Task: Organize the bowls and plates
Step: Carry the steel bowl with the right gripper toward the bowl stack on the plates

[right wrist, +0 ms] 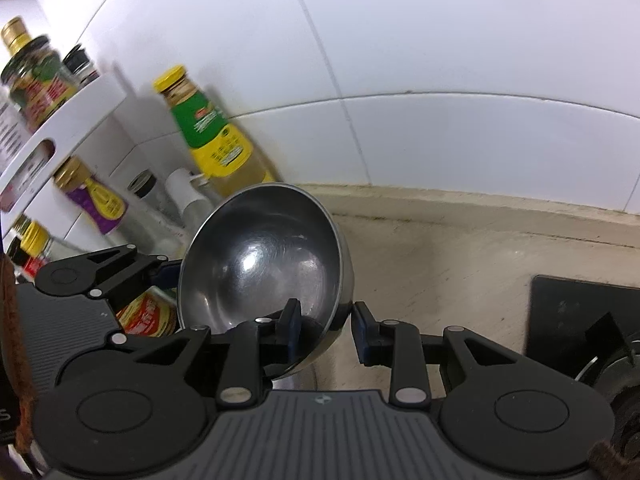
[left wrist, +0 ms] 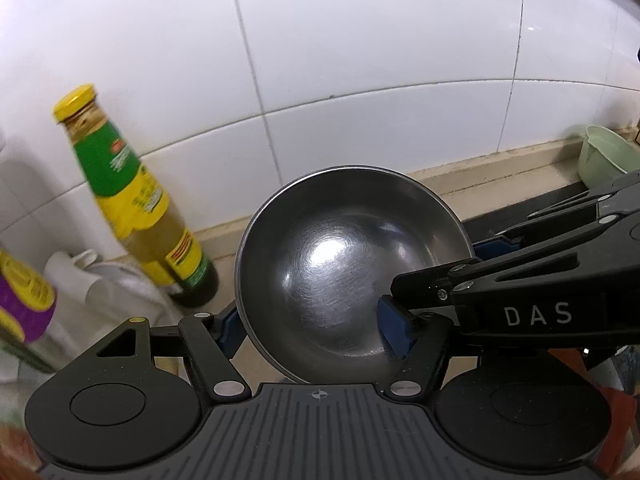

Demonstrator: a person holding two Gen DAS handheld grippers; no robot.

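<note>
My left gripper (left wrist: 312, 328) is clamped across a stainless steel bowl (left wrist: 344, 264), one blue pad (left wrist: 230, 330) against the outside of its wall on the left, the other inside it on the right; the bowl is tipped up so its hollow faces my camera, held above the beige counter (right wrist: 440, 248). My right gripper (right wrist: 326, 330) comes in from the right with its jaws parted astride the bowl's rim, one finger inside and the other clear of the outer wall, with a visible gap. Behind the bowl a sauce bottle (left wrist: 132, 200) with a yellow cap and green label stands by the white tiled wall (left wrist: 360, 60). A pale green bowl (left wrist: 604, 156) sits far right by the wall, and a black stove top (right wrist: 580, 320) lies to my right
</note>
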